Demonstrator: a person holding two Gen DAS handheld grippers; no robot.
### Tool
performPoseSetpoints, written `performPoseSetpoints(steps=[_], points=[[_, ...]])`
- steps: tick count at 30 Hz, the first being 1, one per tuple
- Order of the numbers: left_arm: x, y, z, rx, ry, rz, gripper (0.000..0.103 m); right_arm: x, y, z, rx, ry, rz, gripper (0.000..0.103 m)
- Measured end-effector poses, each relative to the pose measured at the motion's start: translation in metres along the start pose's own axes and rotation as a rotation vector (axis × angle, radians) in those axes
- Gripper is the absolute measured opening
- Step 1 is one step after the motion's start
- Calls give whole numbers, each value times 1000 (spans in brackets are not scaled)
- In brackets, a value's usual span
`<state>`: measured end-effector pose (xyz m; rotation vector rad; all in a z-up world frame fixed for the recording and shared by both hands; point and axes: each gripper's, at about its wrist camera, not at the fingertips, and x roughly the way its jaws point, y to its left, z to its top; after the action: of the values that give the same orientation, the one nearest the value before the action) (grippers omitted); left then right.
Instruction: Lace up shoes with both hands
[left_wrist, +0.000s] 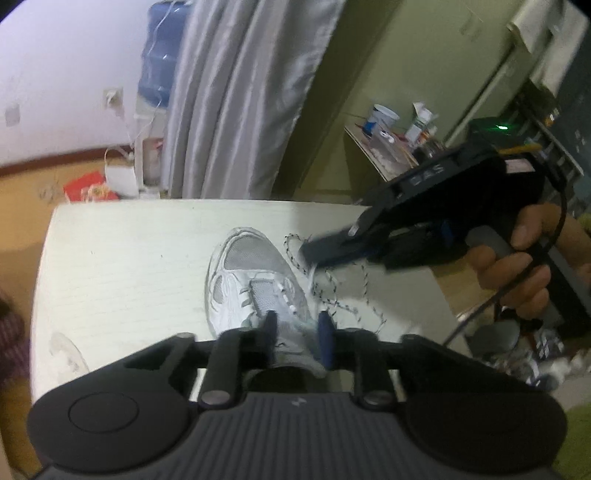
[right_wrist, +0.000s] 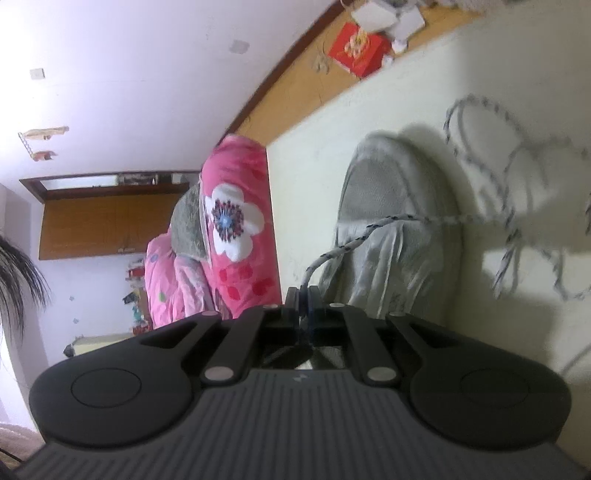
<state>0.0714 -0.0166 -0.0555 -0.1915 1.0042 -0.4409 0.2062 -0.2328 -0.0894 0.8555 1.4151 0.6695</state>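
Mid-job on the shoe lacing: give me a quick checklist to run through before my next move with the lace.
1. Right gripper shut on the lace: ok, the cord runs out from between its closed fingers.
2. Left gripper free to take the lace: ok, it is open over the shoe's tongue with no cord seen between its fingers.
3. Shoe upright and flat on the table: ok.
4. Loose lace free of knots: cannot tell, it lies in blurred loops beside the shoe.
5. Which eyelet comes next: cannot tell, the eyelets are too blurred.
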Motion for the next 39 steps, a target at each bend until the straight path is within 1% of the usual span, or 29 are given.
performPoseSetpoints(steps=[4,6,7,9,10,11,13,16,22,25,27,28,32,37,39], points=[[15,0,7,-94,36,19,31,-30,7,22,-133,-116,-75,3],[23,-2,11,-126,53,43,34,-38,7,35,-185,-141,-113,3],[27,-4,13,-138,62,59,35,-38,5,40,-207,-140,-133,3],[37,-7,17,-154,96,106,35,-32,1,49,-228,-114,-143,3],[43,-10,19,-160,120,139,33,-29,-2,52,-234,-98,-140,3],[47,-12,21,-160,141,168,28,-25,-4,55,-237,-81,-130,3],[53,-13,25,-174,167,212,22,-17,-7,59,-244,-47,-111,3],[58,-12,29,-211,190,236,22,-4,-13,62,-238,5,-77,3],[66,-15,33,-241,202,249,20,12,-15,65,-267,68,-66,3],[70,-21,32,-221,194,263,19,15,-15,65,-289,77,-73,3],[72,-23,32,-207,186,276,13,16,-15,65,-295,82,-71,3],[71,-23,31,-200,178,278,12,16,-16,66,-299,83,-72,3],[69,-26,27,-163,149,263,11,19,-19,67,-288,83,-67,3],[71,-37,24,-71,127,281,11,22,-25,66,-248,88,-59,3],[71,-39,24,-49,120,284,11,23,-27,66,-228,89,-52,3]])
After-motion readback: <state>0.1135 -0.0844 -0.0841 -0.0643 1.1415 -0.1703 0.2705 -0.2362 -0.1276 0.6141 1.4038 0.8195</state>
